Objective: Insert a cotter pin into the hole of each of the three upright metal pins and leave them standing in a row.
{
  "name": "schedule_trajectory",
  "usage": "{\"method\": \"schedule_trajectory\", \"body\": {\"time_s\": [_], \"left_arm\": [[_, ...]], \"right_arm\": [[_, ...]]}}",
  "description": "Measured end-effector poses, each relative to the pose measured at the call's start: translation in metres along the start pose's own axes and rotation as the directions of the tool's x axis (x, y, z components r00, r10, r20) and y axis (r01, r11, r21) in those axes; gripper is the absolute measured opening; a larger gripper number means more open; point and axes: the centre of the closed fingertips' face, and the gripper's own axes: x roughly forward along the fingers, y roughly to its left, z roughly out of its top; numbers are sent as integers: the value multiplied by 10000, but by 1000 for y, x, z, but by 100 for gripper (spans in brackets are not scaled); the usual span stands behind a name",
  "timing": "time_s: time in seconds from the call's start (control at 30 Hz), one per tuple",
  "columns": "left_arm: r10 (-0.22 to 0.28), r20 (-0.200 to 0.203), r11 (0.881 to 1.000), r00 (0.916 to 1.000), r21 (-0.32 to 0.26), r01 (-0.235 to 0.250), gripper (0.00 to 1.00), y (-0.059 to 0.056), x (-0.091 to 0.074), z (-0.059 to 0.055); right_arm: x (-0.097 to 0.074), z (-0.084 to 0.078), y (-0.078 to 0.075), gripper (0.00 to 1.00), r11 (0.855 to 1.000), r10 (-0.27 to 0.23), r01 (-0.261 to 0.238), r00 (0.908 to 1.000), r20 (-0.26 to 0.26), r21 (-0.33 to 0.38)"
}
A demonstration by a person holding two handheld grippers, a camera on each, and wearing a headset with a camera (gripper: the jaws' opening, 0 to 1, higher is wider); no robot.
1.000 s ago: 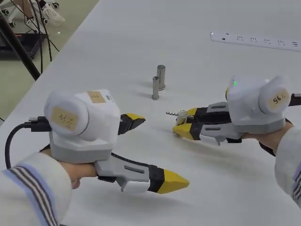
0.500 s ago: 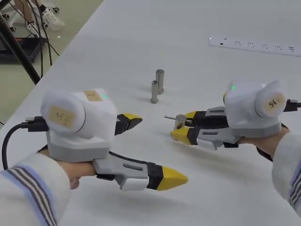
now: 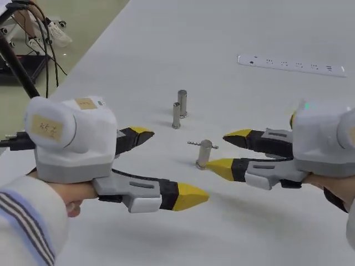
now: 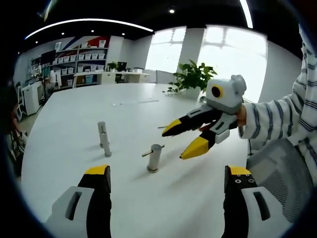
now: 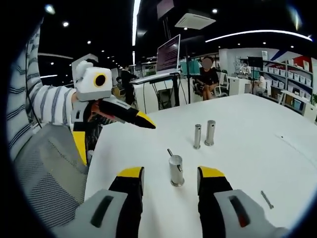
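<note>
Three upright metal pins stand on the white table. The nearest pin has a cotter pin through its top. My right gripper is open, and that pin stands free just ahead of its yellow tips. Two bare pins stand close together farther back, seen also in the right gripper view. My left gripper is open wide and holds nothing, to the left of the pins.
A white power strip lies at the far right of the table. A loose cotter pin rests on the table to the right of my right gripper. The table's left edge drops to a floor with cables and a stand.
My right gripper was shut on the nearest pin; it has let go and opened, and the pin now stands upright by itself. The head camera shifted, and the left gripper stays open.
</note>
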Motion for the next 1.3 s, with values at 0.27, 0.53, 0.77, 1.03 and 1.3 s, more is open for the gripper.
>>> {"method": "schedule_trajectory", "body": {"time_s": [0.27, 0.53, 0.77, 1.03, 1.3], "left_arm": [[33, 48, 9999, 10000, -112, -33, 94, -5, -5, -3], [75, 169, 9998, 9998, -209, -71, 94, -8, -10, -3], [189, 206, 9994, 9996, -278, -183, 94, -4, -15, -2], [403, 49, 9992, 9992, 13, -403, 95, 8, -14, 0], [513, -82, 9980, 9986, 373, -510, 95, 28, -13, 12]], "right_arm": [[-35, -3, 3, 64, 9946, -824, 817, 9966, 89, 637], [-68, -18, 3, 75, 9736, -1796, 1785, 9837, -56, 1426], [-92, -30, 3, 83, 9438, -2490, 2463, 9684, -158, 2204], [-96, -42, 7, 96, 9233, -2717, 2745, 9612, -483, 2686], [-100, -47, 9, 98, 9089, -2895, 2960, 9549, -664, 2936]]}}
